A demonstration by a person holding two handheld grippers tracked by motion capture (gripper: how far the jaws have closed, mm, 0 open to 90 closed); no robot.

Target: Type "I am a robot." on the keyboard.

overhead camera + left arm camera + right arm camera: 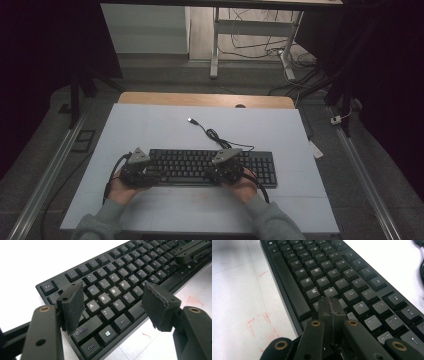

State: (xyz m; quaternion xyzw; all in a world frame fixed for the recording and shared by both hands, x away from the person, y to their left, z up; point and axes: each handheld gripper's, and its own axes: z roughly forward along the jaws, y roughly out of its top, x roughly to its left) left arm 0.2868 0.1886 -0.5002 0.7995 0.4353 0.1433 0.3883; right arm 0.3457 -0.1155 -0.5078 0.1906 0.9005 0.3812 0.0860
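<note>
A flat black full-size keyboard (212, 167) lies on the pale white table sheet (150, 130), its black cable (212, 134) curling away toward the far side. The left gripper (112, 298) hovers over the keyboard's left end, its jaws spread apart above the A, S and Z keys, nothing between them. The right gripper (329, 300) has its jaws pressed together, empty, tips pointing down at the keys near K and L; whether they touch a key cannot be told.
</note>
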